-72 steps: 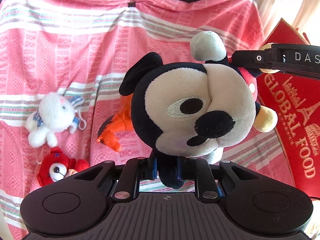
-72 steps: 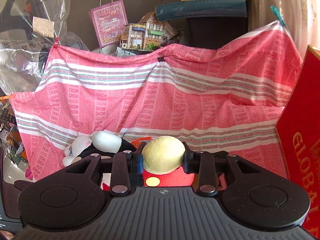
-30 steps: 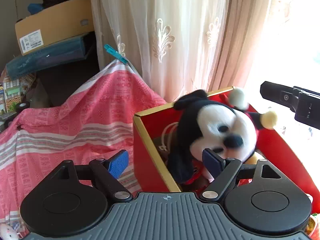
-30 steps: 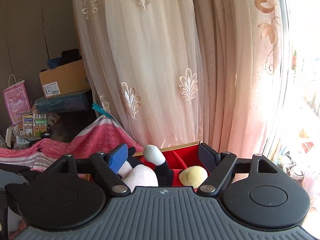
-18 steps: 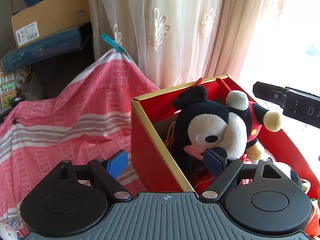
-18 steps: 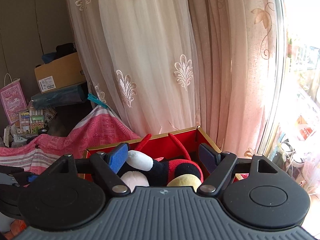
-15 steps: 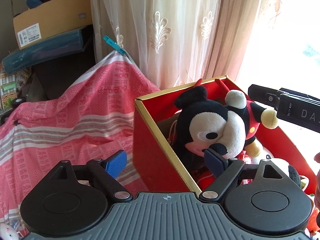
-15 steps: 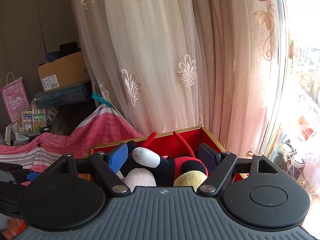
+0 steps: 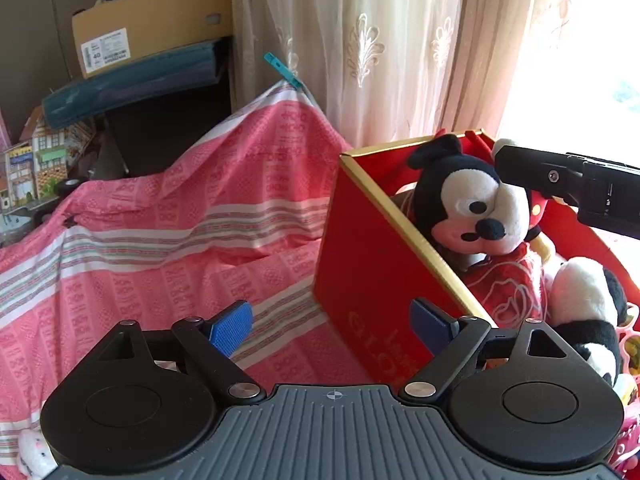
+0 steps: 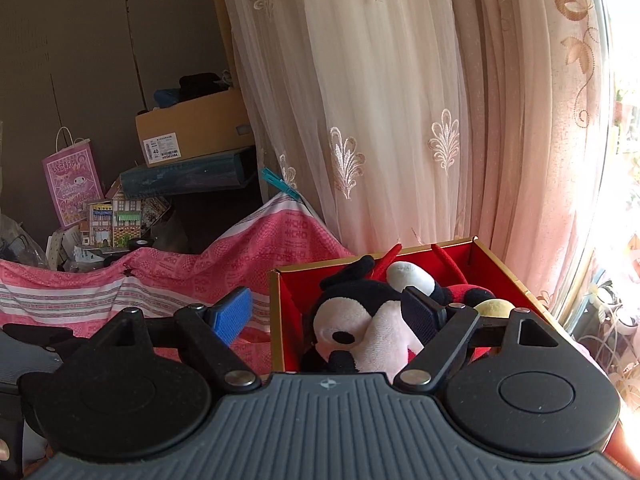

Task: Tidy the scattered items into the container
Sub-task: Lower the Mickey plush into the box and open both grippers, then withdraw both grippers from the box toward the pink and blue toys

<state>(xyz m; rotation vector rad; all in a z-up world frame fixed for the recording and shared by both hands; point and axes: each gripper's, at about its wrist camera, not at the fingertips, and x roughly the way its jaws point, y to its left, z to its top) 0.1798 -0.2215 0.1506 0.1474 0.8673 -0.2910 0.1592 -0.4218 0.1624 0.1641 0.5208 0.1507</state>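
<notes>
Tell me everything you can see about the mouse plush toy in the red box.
The mouse plush toy is soft fabric: black head and round ears, cream face, black nose, red body, one white glove and one yellow shoe showing. It lies tilted inside the red box, leaning near the gold-edged left wall, resting on red patterned cloth. No gripper holds it.

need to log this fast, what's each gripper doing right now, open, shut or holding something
Left gripper: open, holding nothing.
Right gripper: open, jaws opening, mouse plush lies free in the red box.
</notes>
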